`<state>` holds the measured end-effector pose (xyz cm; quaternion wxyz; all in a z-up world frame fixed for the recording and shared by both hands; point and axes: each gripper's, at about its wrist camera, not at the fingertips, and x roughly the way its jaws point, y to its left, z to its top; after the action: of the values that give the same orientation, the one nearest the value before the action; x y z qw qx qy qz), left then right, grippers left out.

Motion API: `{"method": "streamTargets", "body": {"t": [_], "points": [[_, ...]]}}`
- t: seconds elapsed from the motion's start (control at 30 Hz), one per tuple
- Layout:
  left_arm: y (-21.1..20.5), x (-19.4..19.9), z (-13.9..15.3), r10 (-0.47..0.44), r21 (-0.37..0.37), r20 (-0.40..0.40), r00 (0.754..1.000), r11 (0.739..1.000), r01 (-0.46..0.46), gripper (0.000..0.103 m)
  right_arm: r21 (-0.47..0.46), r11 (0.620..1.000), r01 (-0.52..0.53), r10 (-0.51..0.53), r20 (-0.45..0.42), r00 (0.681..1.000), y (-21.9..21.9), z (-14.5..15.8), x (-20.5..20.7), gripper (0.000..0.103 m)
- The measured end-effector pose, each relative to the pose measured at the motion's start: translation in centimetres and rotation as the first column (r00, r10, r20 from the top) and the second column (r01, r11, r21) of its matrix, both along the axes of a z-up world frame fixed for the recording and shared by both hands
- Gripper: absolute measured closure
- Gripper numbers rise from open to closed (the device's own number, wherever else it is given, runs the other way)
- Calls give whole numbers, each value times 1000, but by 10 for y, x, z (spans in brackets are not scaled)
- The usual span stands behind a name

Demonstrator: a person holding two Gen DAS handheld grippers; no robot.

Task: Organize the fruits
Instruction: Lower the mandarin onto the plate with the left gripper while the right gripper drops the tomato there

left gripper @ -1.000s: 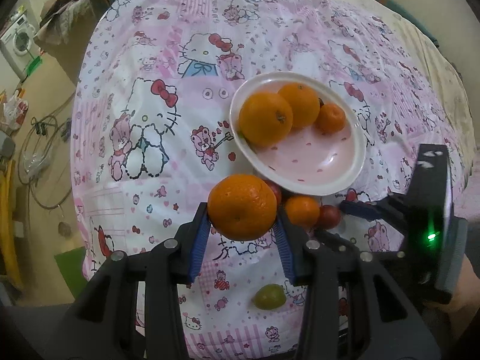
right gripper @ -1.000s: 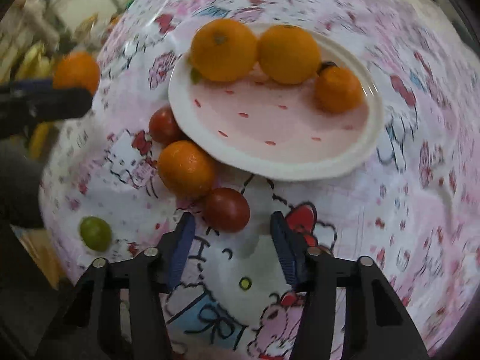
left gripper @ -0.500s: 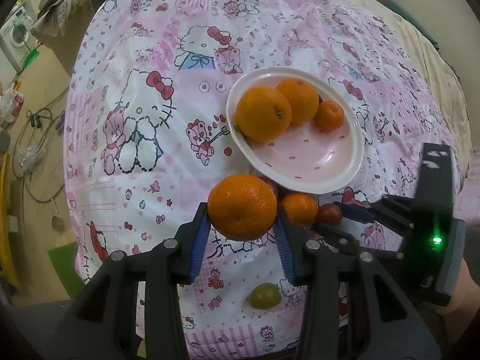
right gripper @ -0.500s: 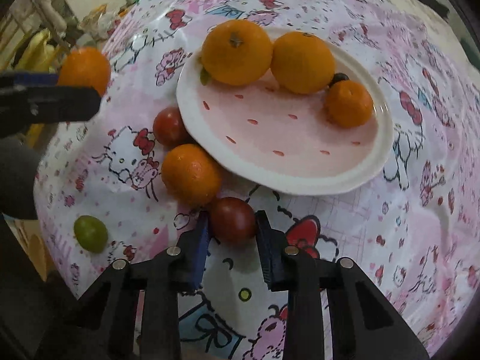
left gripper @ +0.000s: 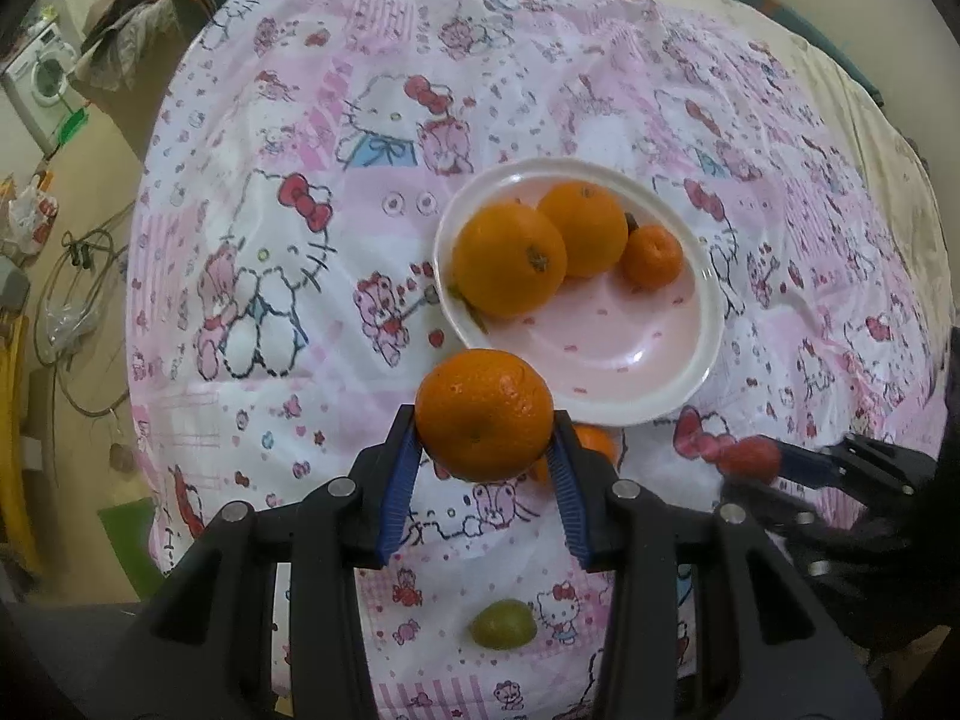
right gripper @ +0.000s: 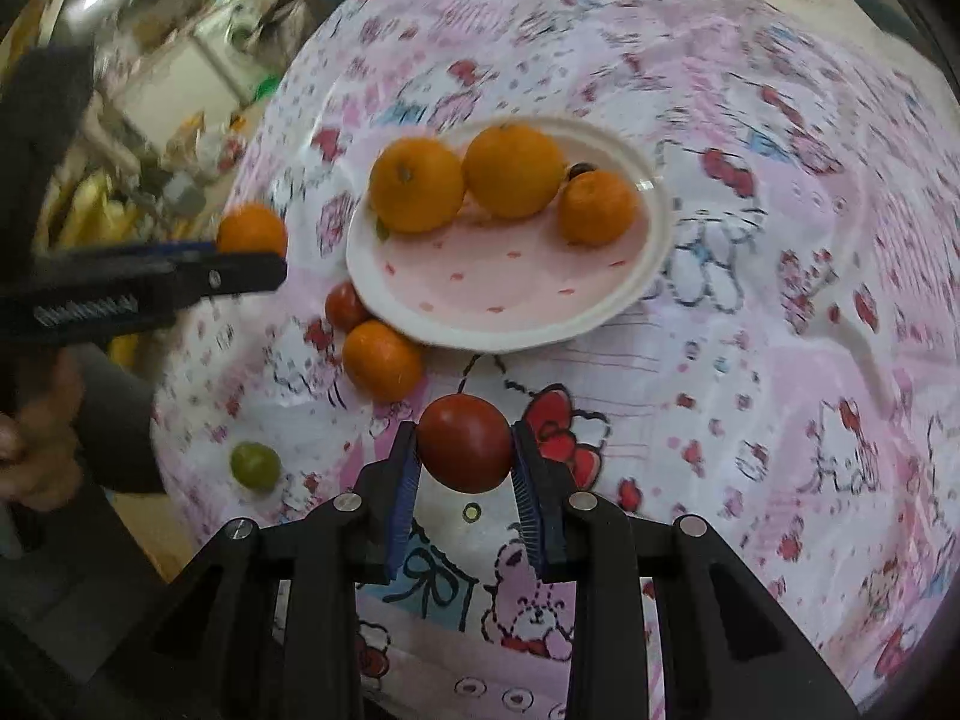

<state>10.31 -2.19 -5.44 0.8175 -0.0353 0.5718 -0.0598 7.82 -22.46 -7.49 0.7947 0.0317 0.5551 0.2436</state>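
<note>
My left gripper (left gripper: 483, 450) is shut on a large orange (left gripper: 483, 414), held above the cloth just short of the near rim of the pink plate (left gripper: 690, 378). Three oranges (left gripper: 509, 258) lie at the plate's far side. My right gripper (right gripper: 463, 463) is shut on a dark red fruit (right gripper: 465, 443), lifted off the cloth in front of the plate (right gripper: 642, 276). On the cloth beside the plate lie a small orange (right gripper: 381, 361) and another red fruit (right gripper: 345, 307). A green fruit (right gripper: 255, 465) lies nearer the edge.
The pink cartoon-print cloth (left gripper: 288, 252) covers a round table, with its edge dropping to the floor on the left. A washing machine (left gripper: 39, 75) and cables (left gripper: 72, 276) are on the floor beyond. A person's hand (right gripper: 30, 438) holds the left gripper.
My right gripper closed on the dark red fruit and lifted it off the cloth. The left gripper kept still with its orange.
</note>
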Motion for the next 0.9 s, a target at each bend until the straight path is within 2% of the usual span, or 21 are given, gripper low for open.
{"method": "streamTargets", "body": {"t": [0.23, 0.43, 0.63, 0.9], "points": [[21, 5, 7, 81, -26, 23, 996, 996, -80, 65, 114, 989, 98, -98, -1, 995, -19, 16, 16, 72], [34, 8, 9, 116, -49, 21, 993, 992, -115, 65, 124, 987, 105, -106, -3, 994, -21, 27, 47, 72], [33, 20, 15, 83, -43, 27, 996, 996, -82, 65, 87, 993, 74, -74, -4, 997, -12, 24, 84, 72], [22, 65, 18, 8, -35, 36, 999, 999, -7, 65, 66, 996, 55, -55, 1, 998, -6, 18, 125, 71]]}}
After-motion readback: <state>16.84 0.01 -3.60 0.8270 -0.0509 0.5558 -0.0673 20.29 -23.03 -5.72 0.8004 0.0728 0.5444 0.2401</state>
